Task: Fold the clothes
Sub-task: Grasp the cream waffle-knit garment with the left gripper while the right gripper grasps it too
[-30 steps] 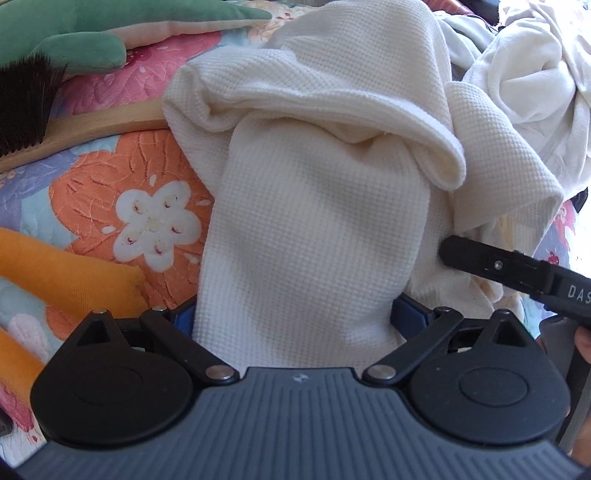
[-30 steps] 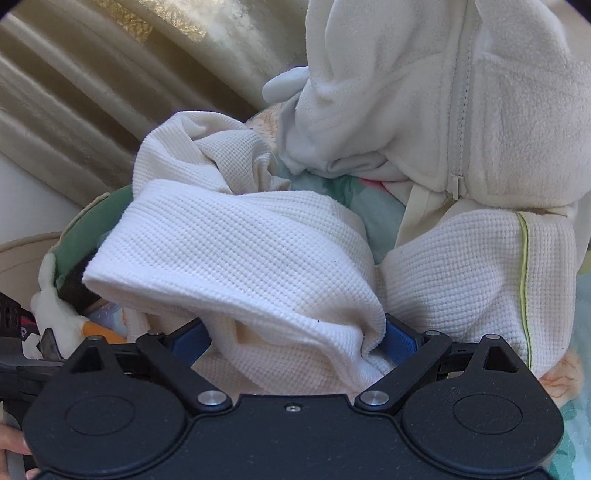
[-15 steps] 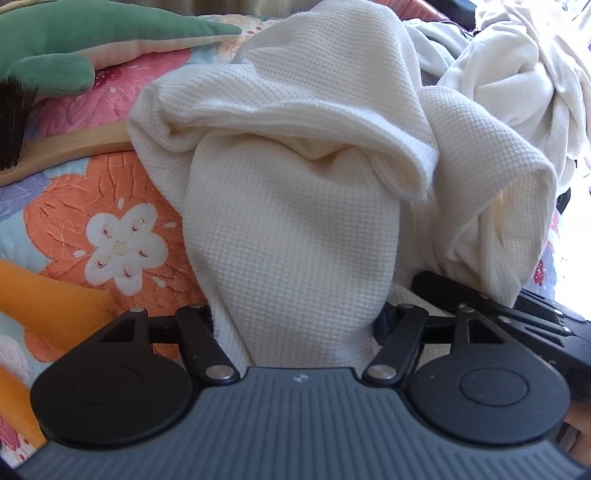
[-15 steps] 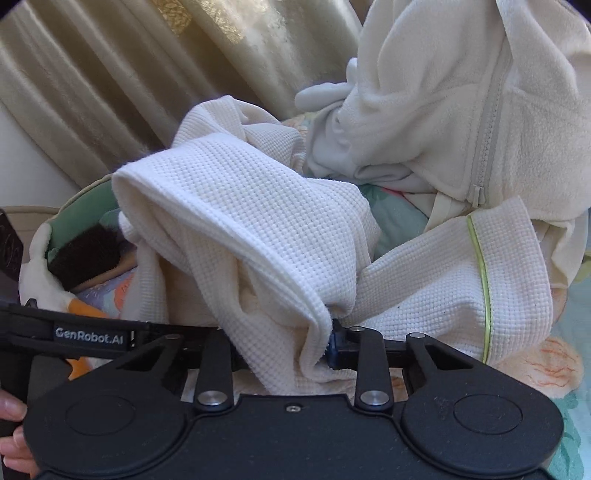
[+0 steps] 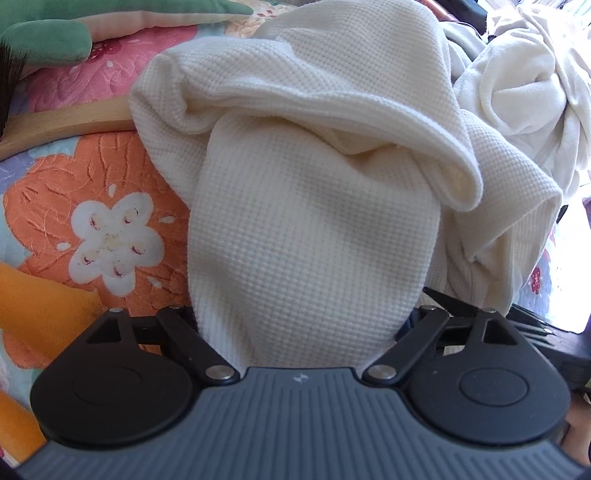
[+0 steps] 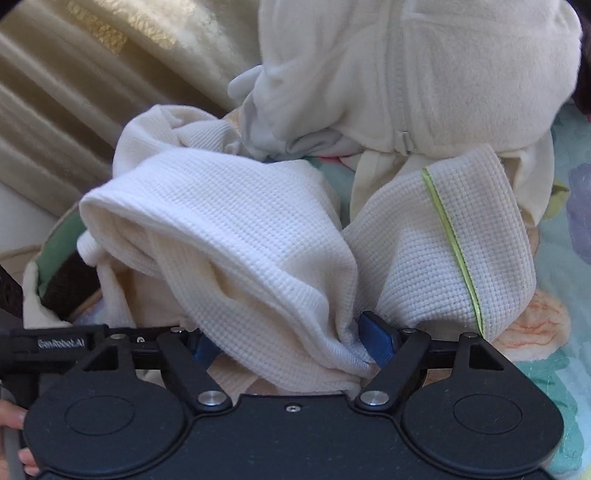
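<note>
A cream waffle-knit garment (image 5: 314, 229) lies bunched on a floral quilt (image 5: 99, 206). It fills the space between the fingers of my left gripper (image 5: 306, 332), whose tips are hidden under the cloth. In the right wrist view the same garment (image 6: 240, 229) drapes between the blue pads (image 6: 376, 339) of my right gripper (image 6: 291, 347), which now stand apart. A cuff with a green stripe (image 6: 454, 240) hangs at the right. The left gripper's body shows at the lower left (image 6: 62, 343).
A pile of cream fleece clothes (image 6: 424, 74) lies behind the garment, also at the right in the left wrist view (image 5: 528, 92). A green plush toy (image 5: 55, 33) and a wooden brush handle (image 5: 62, 122) lie at the upper left. Beige curtains (image 6: 92, 92) hang behind.
Both grippers closed in on the garment half a second ago. The right gripper's pads have since spread apart again. The left gripper's links have also widened. The garment has bunched up.
</note>
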`<action>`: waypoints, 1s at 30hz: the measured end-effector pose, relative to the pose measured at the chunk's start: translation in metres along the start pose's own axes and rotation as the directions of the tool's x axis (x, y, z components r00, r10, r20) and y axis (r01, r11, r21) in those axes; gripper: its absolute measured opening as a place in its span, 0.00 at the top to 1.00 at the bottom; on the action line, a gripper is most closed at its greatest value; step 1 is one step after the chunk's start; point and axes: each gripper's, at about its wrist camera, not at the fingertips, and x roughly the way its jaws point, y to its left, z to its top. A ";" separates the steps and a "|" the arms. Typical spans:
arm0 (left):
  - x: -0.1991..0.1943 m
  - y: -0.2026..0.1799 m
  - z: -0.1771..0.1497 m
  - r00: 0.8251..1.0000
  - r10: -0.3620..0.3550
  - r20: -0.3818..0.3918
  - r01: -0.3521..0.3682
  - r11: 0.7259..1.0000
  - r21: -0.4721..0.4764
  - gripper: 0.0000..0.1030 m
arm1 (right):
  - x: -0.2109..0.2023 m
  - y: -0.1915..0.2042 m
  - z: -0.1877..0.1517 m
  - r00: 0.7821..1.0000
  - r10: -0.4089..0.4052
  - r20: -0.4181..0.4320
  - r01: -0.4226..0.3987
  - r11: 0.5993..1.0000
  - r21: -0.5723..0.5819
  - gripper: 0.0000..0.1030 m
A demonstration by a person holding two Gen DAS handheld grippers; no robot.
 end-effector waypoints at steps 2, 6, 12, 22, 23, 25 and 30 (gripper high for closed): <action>0.000 -0.008 -0.009 1.000 -0.007 0.002 0.007 1.000 0.006 0.14 | 0.003 0.014 -0.003 0.998 -0.059 -0.003 0.058 0.996 -0.072 0.18; 0.000 -0.021 -0.026 0.999 -0.038 0.007 0.038 0.999 -0.002 0.12 | 0.004 0.016 -0.005 0.998 -0.062 0.005 0.063 0.996 -0.070 0.18; -0.001 -0.057 -0.061 0.998 -0.037 0.050 0.038 0.999 -0.009 0.03 | 0.006 0.012 -0.005 0.998 -0.054 0.023 0.055 0.997 -0.046 0.17; -0.013 -0.143 -0.125 0.992 -0.112 0.062 0.106 0.989 0.101 0.46 | -0.009 0.024 -0.012 0.995 -0.024 0.099 0.030 0.998 -0.061 0.66; -0.016 -0.150 -0.131 0.990 -0.127 0.060 0.121 0.988 0.101 0.48 | -0.013 0.026 -0.012 0.994 -0.019 0.106 0.026 0.998 -0.065 0.70; -0.024 -0.166 -0.144 0.984 -0.170 0.060 0.163 0.981 0.106 0.50 | -0.024 0.029 -0.012 0.993 0.010 0.121 -0.002 0.998 -0.067 0.74; -0.052 -0.218 -0.183 0.971 -0.228 0.067 0.215 0.963 0.163 0.56 | -0.045 0.041 -0.007 0.989 0.032 0.142 -0.013 0.991 -0.133 0.78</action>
